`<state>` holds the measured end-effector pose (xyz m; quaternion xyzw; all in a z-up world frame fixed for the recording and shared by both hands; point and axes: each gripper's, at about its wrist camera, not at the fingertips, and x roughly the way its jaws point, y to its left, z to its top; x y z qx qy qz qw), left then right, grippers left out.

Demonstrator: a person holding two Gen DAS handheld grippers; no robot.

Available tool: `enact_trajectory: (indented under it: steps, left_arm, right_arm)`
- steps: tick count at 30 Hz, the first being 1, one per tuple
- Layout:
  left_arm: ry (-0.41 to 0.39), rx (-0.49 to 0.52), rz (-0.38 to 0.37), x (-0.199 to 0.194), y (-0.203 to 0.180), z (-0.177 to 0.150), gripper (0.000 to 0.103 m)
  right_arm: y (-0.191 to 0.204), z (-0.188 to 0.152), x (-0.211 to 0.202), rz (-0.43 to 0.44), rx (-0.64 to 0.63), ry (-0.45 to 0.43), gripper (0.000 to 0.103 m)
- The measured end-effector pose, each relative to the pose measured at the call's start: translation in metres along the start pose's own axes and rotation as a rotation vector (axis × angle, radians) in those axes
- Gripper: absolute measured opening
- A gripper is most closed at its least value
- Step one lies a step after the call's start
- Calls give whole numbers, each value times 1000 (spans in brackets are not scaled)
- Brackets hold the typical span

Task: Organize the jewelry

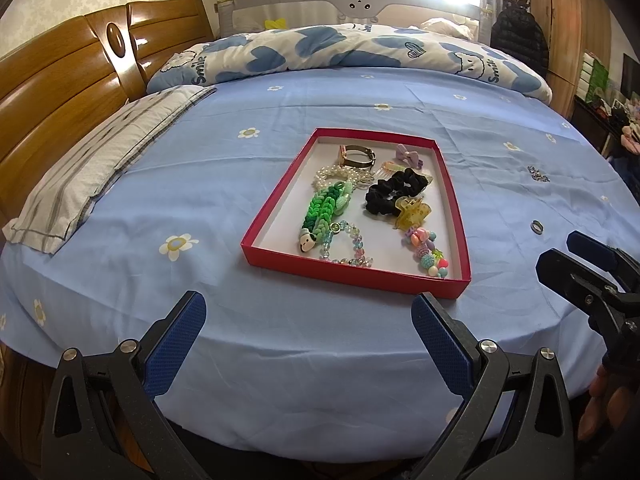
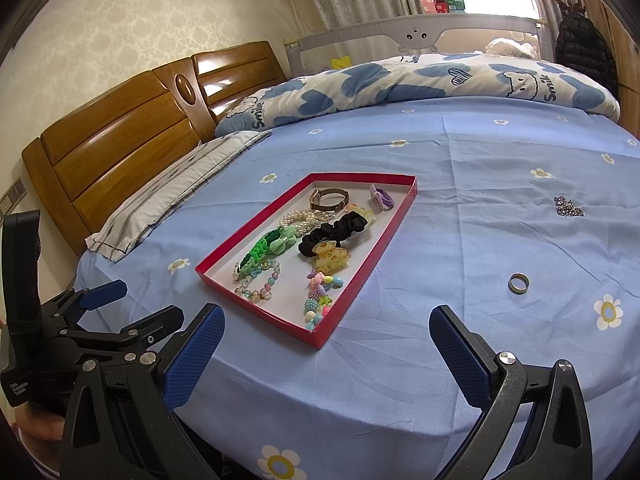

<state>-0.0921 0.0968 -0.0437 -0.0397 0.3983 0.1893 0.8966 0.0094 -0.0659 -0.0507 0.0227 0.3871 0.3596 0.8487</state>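
A shallow red tray [image 1: 352, 276] [image 2: 260, 308] lies on the blue bed sheet. It holds a watch [image 1: 358, 156], pearls [image 1: 340, 176], a green braided band [image 1: 324, 208], a black scrunchie [image 1: 394, 190], a yellow claw clip [image 1: 412, 210], bead bracelets [image 1: 348, 248] and a purple bow [image 1: 408, 156]. A metal ring [image 1: 536, 227] [image 2: 519, 282] sits loose on the sheet right of the tray, with a sparkly piece [image 1: 538, 174] [image 2: 568, 207] farther back. My left gripper [image 1: 310, 304] [image 2: 144, 300] hangs open before the tray. My right gripper [image 2: 328, 314] [image 1: 564, 250] is open too, near the ring.
A striped pillow [image 1: 92, 176] and a wooden headboard [image 1: 60, 92] are on the left. A heart-print duvet [image 1: 340, 48] is bunched across the back. The bed's front edge runs just under both grippers. A person's hand [image 1: 600, 400] shows at the lower right.
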Motion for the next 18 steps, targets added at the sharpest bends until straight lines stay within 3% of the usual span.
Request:
enact_trajectory:
  steps: [18]
  left_arm:
    - [7,-9,-48,9,2,4,103]
  right_arm:
    - [0,1,0,-1,-1,2,103]
